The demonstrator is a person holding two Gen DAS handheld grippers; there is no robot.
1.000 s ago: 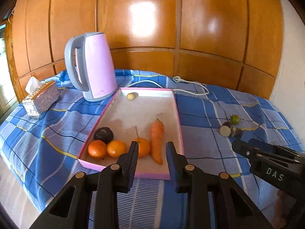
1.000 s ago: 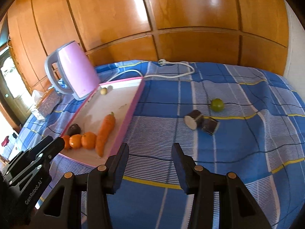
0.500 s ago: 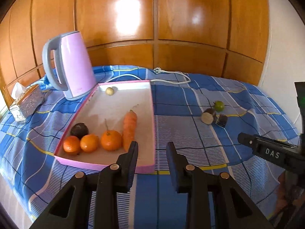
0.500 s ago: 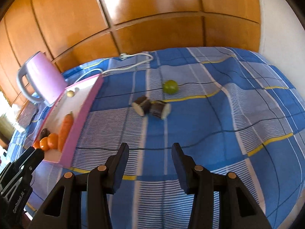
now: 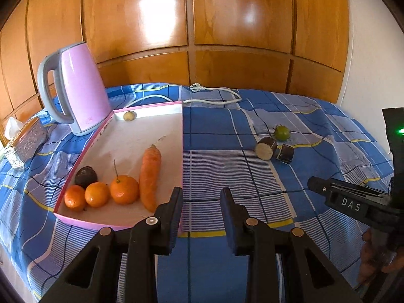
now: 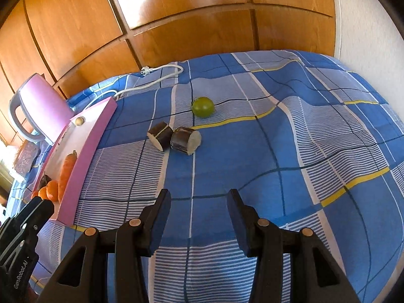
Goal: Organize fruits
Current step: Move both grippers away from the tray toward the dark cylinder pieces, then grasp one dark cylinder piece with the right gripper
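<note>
A pink-rimmed tray [image 5: 182, 136] holds a carrot [image 5: 150, 174], three oranges [image 5: 124, 189], a dark fruit [image 5: 85, 176] and a small pale fruit [image 5: 129, 115]. On the blue checked cloth to its right lie a green lime [image 6: 202, 107] and two dark cut eggplant pieces [image 6: 185, 140]; they also show in the left wrist view [image 5: 265, 147]. My left gripper [image 5: 200, 202] is open and empty above the tray's near right corner. My right gripper [image 6: 199, 205] is open and empty, well short of the eggplant pieces.
A pink kettle [image 5: 78, 88] stands left of the tray, its white cord and plug [image 5: 214, 96] trailing behind. A tissue box [image 5: 24, 139] sits at the far left. Wooden panels back the table; a white wall [image 6: 373, 25] is at the right.
Both grippers have swung to the right. The tray has shifted left in both views, and the lime and eggplant pieces now sit nearer the middle of the right wrist view.
</note>
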